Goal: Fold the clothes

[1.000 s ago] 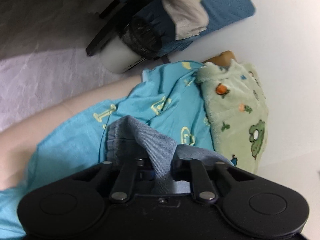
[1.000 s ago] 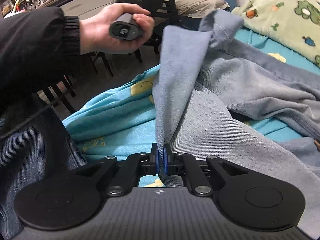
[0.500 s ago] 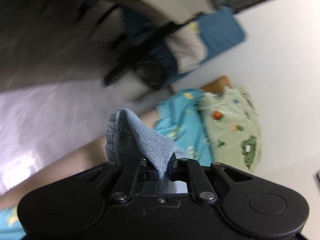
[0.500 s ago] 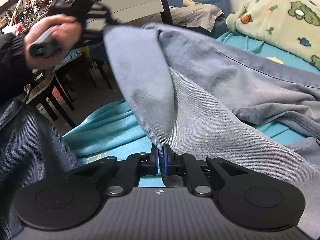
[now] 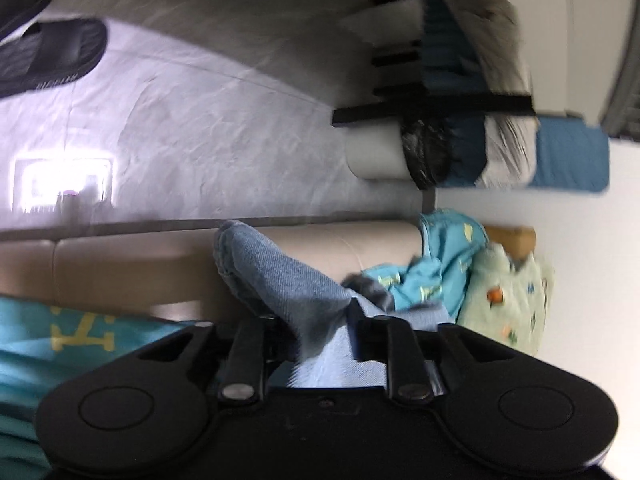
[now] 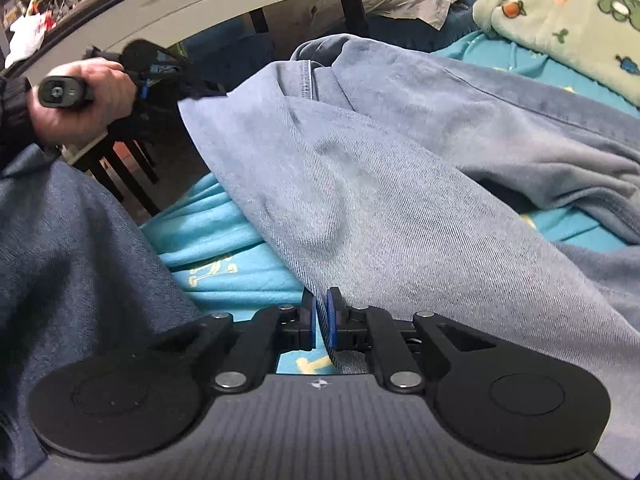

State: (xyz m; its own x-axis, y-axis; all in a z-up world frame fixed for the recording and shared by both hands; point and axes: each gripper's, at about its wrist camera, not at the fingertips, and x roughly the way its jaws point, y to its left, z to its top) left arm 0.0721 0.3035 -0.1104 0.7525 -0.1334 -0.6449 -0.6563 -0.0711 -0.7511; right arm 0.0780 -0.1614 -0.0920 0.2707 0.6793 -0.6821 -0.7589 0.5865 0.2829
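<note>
Garment: light blue denim garment [image 6: 380, 200], spread over the turquoise printed sheet [image 6: 224, 240] on the bed, one edge lifted between the two tools, far portion resting rumpled on the sheet.
Right gripper [image 6: 320, 316]: blue pads clamped on a near edge of the denim; cloth running up and away from the pinch with no slack visible at the pads.
Left gripper [image 5: 320, 332]: closed on a bunched corner of the same denim, a hemmed fold standing up above the fingers; seen from the right wrist view held in the left hand [image 6: 80, 100], raised off to the left, above the bed edge.
Step in hand (judged): stretching the held edge taut between both tools, ahead of laying it over for a fold.
Tension: held edge nearly straight; a diagonal crease present in the panel below it. Advisable to draw the tools apart evenly until that crease flattens, without tugging the far portion off the bed.
Level: left end high, right end low. Advisable to bring both to one height before lowering, otherwise a skewed fold likely.
Grip risk: left pinch on a thick bunch, liable to slip under a sharp pull; steady tension preferred.
Obstruction: green patterned blanket [image 6: 568, 12] at the far side, touching or just beside the denim, cannot tell which; landing zone for the fold best kept short of it.
Image quality: left wrist view blurred; fine detail of that pinch not confirmed.
</note>
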